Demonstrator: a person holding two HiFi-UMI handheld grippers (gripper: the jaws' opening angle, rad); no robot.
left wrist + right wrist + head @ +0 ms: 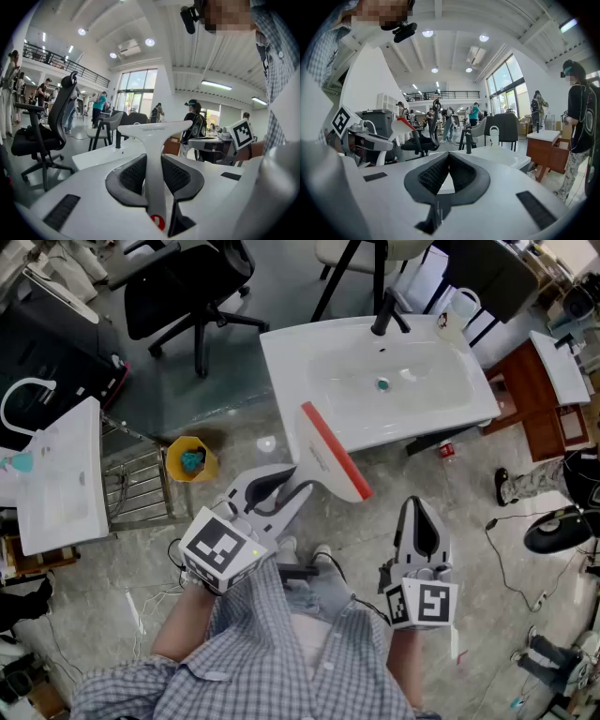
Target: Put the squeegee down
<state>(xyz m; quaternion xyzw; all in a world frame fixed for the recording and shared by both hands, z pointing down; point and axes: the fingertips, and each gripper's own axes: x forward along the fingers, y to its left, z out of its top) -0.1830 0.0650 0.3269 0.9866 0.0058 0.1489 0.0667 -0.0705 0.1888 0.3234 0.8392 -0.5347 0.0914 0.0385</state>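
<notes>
Black ribbed pads of the left gripper (153, 174) pinch the squeegee (330, 456) low on its slim white handle; its wide head and red rubber edge hang in the air above the floor, near the front rim of the white basin (281, 357). Right gripper (449, 164) pressed together on nothing, off to the side. Squeegee looks light and stiff, its glossy plastic probably slippery in the pads and top-heavy at the head, so the handle is the sensible hold; the soft blade likely wants setting down flat or it may tip.
</notes>
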